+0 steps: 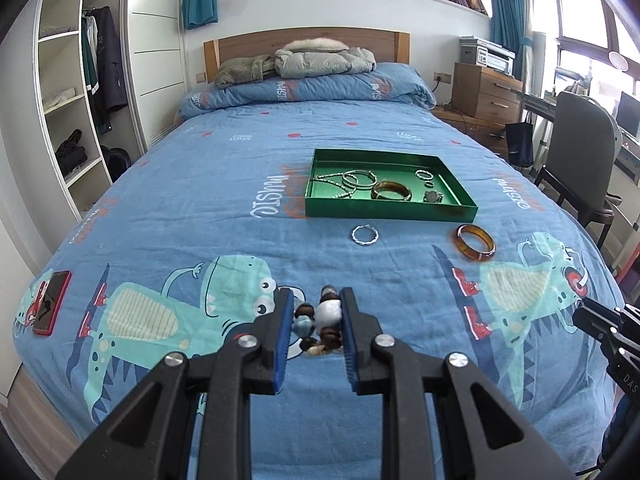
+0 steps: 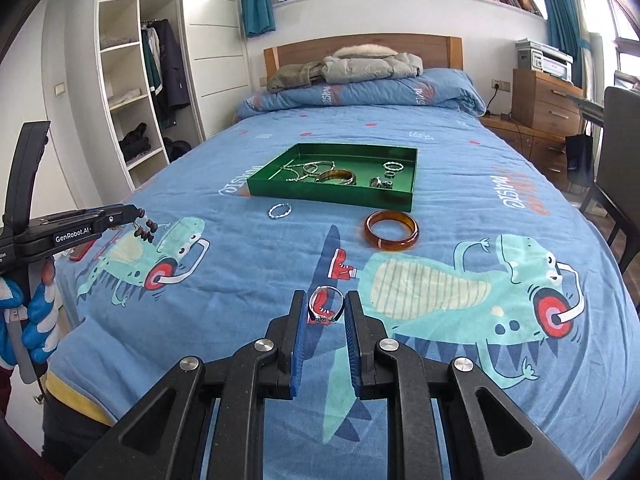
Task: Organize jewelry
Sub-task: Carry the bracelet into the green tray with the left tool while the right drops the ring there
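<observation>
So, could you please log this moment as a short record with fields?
left claw: shut on beaded bracelet
right claw: shut on silver ring
green tray: on the bed, holding bangles, chain, rings
loose on bedspread: amber bangle, twisted silver hoop
red phone: near bed's left edge

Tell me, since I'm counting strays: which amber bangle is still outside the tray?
The amber bangle lying on the bedspread just before the green tray; the other amber bangle already lies inside it among silver pieces.
</observation>
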`<control>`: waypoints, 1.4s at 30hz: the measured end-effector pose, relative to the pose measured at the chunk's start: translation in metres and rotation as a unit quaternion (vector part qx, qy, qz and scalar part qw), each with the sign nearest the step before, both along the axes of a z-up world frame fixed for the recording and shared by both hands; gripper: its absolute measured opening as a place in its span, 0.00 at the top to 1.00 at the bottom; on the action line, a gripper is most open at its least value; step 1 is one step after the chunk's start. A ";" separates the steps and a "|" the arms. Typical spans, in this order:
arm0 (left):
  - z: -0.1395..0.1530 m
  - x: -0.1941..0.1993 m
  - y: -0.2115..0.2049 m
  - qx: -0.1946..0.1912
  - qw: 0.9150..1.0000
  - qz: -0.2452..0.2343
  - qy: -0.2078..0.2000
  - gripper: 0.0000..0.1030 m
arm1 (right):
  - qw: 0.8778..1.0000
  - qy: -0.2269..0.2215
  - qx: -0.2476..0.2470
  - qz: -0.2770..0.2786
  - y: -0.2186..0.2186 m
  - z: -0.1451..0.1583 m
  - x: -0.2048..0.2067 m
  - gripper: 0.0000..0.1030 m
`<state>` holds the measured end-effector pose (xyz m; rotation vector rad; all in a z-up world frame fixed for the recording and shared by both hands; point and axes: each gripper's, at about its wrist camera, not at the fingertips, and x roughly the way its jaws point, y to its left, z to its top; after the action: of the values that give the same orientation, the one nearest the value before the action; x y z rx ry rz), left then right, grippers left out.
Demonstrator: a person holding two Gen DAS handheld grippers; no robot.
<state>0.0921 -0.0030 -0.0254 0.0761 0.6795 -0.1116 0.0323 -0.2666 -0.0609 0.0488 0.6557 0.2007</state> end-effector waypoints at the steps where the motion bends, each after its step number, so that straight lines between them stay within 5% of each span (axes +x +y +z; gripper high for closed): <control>1: 0.003 -0.003 -0.002 0.000 1.000 -0.002 -0.004 0.79 | 1.000 -0.005 0.001 0.000 -0.001 0.004 -0.003 0.82; 26: 0.045 -0.056 -0.008 -0.011 0.998 -0.019 -0.062 0.79 | 0.997 -0.081 0.001 0.001 0.005 0.061 -0.052 0.82; 35: 0.073 -0.025 -0.027 0.003 0.995 -0.035 -0.098 0.79 | 0.995 -0.094 -0.007 0.009 0.006 0.077 -0.025 0.82; 42: 0.091 0.035 -0.039 0.013 0.993 -0.039 -0.113 0.79 | 0.994 -0.110 -0.004 0.019 0.006 0.099 0.028 0.82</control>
<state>0.1274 -0.0423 0.0651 0.1385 0.4523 -0.1673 0.0602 -0.2604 0.0377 0.0057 0.4379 0.2362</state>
